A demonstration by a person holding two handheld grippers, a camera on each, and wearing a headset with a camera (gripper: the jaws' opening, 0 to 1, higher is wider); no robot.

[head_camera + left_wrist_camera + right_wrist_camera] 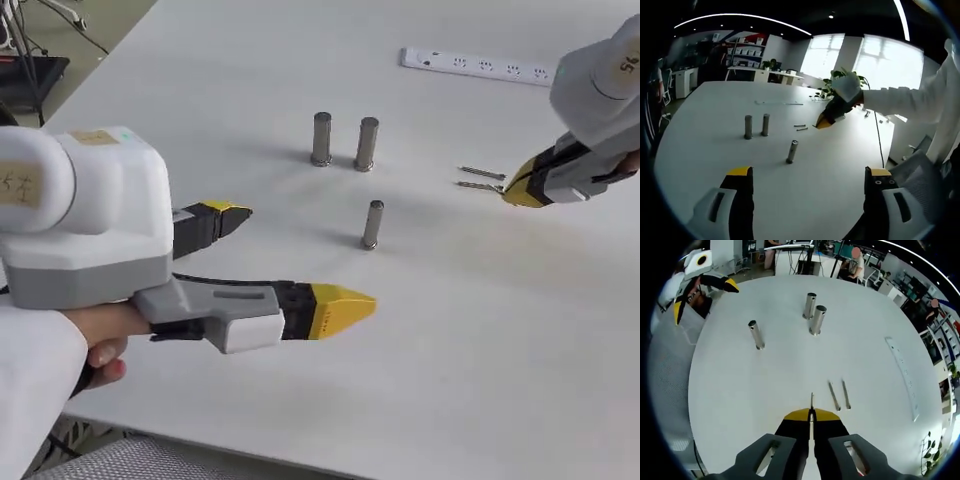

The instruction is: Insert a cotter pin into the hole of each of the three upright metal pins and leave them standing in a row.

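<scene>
Right gripper view had my right gripper clenched on one cotter pin, its shaft poking out past the yellow tips toward 12 o'clock. Two spare cotter pins lay flat on the tabletop just beside it at 1 o'clock, side by side but not touching. The metal pins stood upright farther out. A close pair was near 12 o'clock, and a lone metal pin stood at 11 o'clock, well apart from the pair, so they formed no row yet.

In the head view my left gripper hung released, jaws wide, at about 8 o'clock from the lone metal pin and near it.

I judged the step in hand to be carrying the held cotter pin to a metal pin and threading it through. The lone metal pin seemed the sensible first target, since my left gripper could close low on its body and steady it. A sideways push on a free-standing pin would likely topple it.

I could not make out the cross holes at this range, so I would have had to find the hole's facing before committing. I would then bring the cotter pin in level and square to it, slowly, with a firm clench so that it could not swivel.
</scene>
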